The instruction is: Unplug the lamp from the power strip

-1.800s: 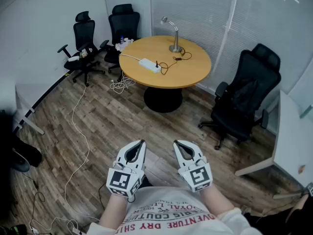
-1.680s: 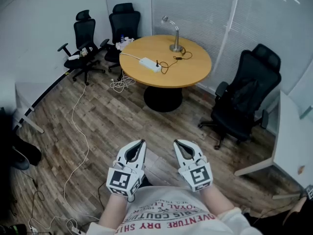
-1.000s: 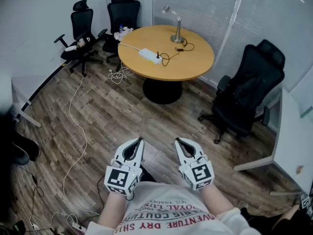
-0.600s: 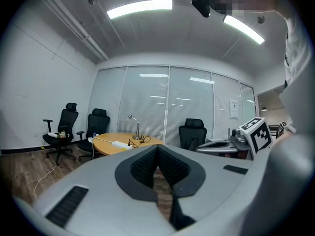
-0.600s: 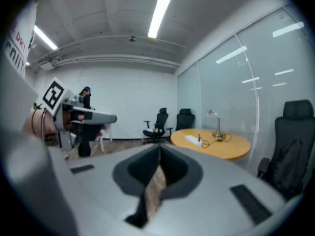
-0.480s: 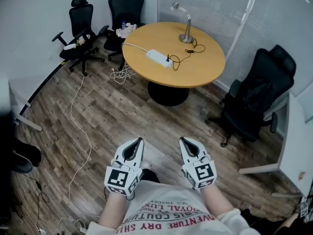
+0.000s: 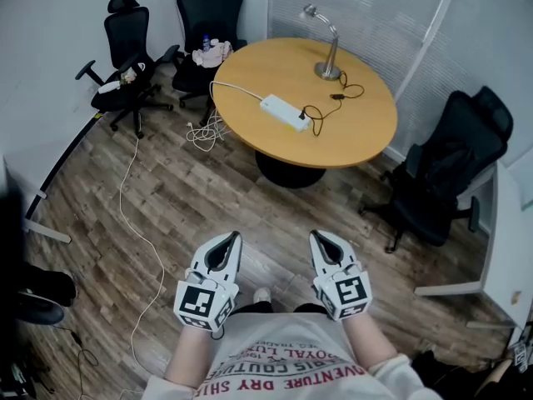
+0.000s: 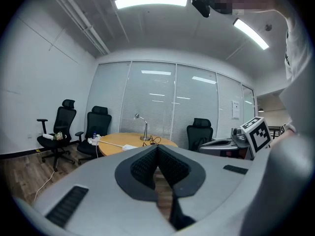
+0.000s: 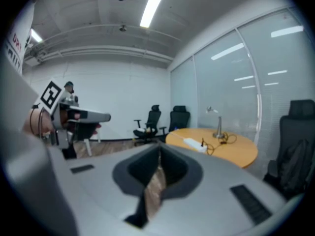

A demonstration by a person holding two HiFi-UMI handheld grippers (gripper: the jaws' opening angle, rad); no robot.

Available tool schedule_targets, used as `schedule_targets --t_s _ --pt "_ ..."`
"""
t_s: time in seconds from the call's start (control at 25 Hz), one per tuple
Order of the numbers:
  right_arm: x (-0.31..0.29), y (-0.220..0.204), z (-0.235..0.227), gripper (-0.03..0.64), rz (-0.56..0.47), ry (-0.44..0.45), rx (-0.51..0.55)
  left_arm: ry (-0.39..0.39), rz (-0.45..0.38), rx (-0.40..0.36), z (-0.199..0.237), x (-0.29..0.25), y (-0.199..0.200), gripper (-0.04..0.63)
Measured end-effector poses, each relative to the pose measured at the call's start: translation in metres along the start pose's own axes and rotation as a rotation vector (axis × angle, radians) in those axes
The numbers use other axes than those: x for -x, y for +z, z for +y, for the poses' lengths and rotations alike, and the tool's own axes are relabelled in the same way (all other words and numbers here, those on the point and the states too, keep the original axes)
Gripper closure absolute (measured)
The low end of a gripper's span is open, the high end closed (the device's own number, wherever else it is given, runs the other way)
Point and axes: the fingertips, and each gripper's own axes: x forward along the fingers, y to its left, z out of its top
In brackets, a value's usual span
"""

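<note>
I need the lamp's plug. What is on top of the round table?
A desk lamp, a white power strip and a black cord running between them. Nothing covers the tabletop.

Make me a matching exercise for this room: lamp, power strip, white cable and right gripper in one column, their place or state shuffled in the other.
1. lamp
2. power strip
3. white cable
4. right gripper

A. trails across the wooden floor
B. shut, nothing between its jaws
C. stands upright on the round table, near its far edge
D. lies flat on the table, black plug in one end

Pairs: 1-C, 2-D, 3-A, 4-B
</note>
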Motion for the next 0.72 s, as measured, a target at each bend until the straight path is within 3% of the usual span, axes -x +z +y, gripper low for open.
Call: schedule_targets --t_s 0.4,0.72 --pt "-0.082 0.000 -0.001 0.588 0.037 0.050 0.033 0.013 0.021 0.025 0.065 -0.042 -0.003 0.568" --pt "-0.168 0.017 -0.059 0.588 0.038 0.067 0.019 0.063 0.034 0.004 0.110 -0.120 0.006 0.568"
